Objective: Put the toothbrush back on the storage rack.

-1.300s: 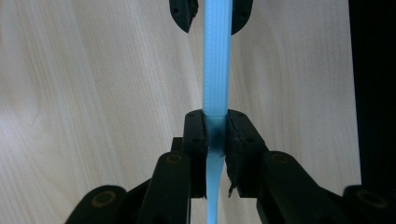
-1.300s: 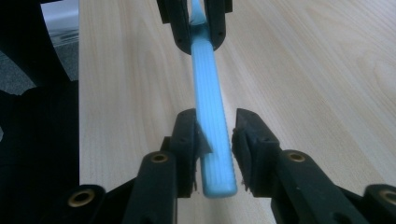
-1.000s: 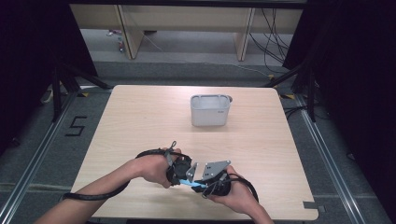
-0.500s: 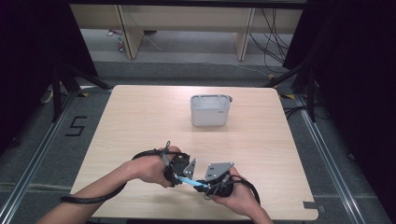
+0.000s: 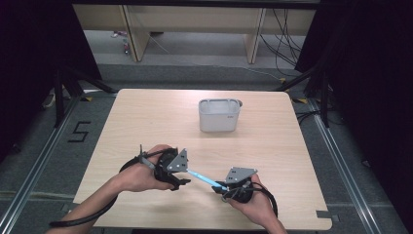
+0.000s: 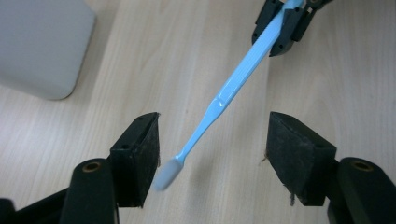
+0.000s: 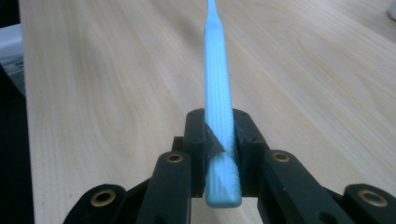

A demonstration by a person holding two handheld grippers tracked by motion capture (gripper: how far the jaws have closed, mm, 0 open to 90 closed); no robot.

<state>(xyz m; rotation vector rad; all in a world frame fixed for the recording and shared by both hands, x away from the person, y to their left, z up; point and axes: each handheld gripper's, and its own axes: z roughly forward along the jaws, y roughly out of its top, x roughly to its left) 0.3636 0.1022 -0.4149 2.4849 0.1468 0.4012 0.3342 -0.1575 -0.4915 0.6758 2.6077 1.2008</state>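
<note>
A light blue toothbrush [image 5: 202, 178] hangs just above the wooden table [image 5: 146, 122] near its front edge. My right gripper [image 5: 224, 187] is shut on the ribbed handle end [image 7: 218, 93], and the right gripper view shows both jaws [image 7: 219, 126] pressed against it. The left gripper [image 5: 184, 173] is open, its jaws having just been opening. In the left gripper view the brush head [image 6: 168, 172] lies between the wide-apart jaws [image 6: 212, 128], close to the left-hand pad [image 6: 140, 154], with neither pad pressing on it. The right gripper [image 6: 282, 28] shows farther off.
A white rectangular container [image 5: 219, 115] stands upright at the middle of the table's far half, and its corner [image 6: 39, 46] appears in the left gripper view. Cables trail from both grippers toward the front edge. Dark stands and shelving surround the table.
The left gripper's jaws have opened off the toothbrush and the left hand has drawn away to the left. The right gripper keeps hold of the handle and has shifted slightly right.
</note>
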